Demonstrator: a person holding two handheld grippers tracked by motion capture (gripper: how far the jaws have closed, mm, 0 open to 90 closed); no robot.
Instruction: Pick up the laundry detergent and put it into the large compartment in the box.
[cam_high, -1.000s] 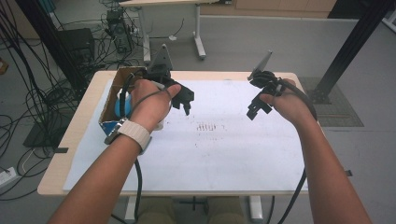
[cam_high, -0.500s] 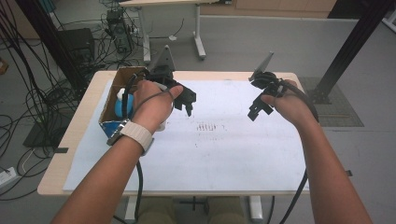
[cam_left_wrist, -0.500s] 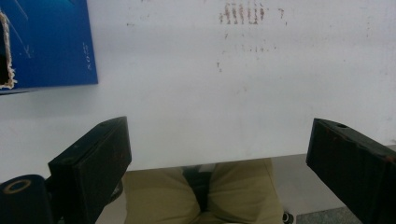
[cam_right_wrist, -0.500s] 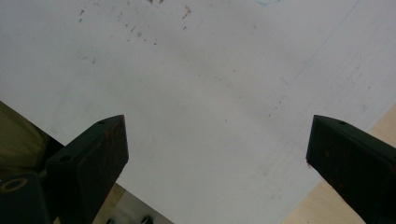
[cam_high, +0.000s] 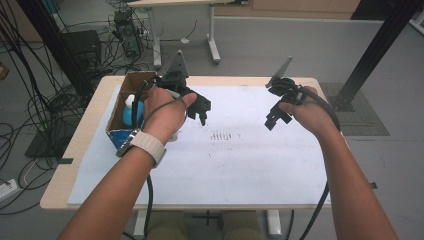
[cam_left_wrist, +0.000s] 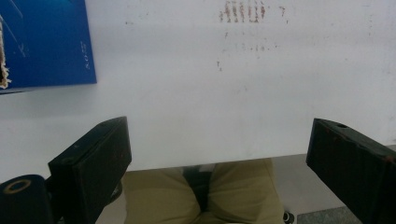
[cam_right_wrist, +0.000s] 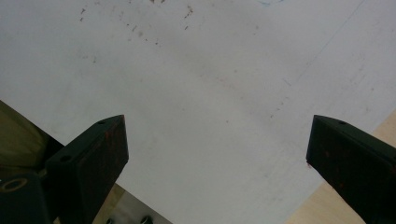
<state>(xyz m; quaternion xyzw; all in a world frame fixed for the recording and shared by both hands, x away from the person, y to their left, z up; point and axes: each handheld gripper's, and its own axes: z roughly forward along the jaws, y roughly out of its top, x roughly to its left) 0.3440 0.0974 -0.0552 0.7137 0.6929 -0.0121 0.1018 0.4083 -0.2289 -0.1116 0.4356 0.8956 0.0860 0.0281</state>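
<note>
Both black two-jaw grippers are held above the white paper-covered table with jaws spread wide, nothing between them — the left gripper just beside the open blue-sided cardboard box, the right gripper well apart.

A wooden table carries a white sheet and a cardboard box.
</note>
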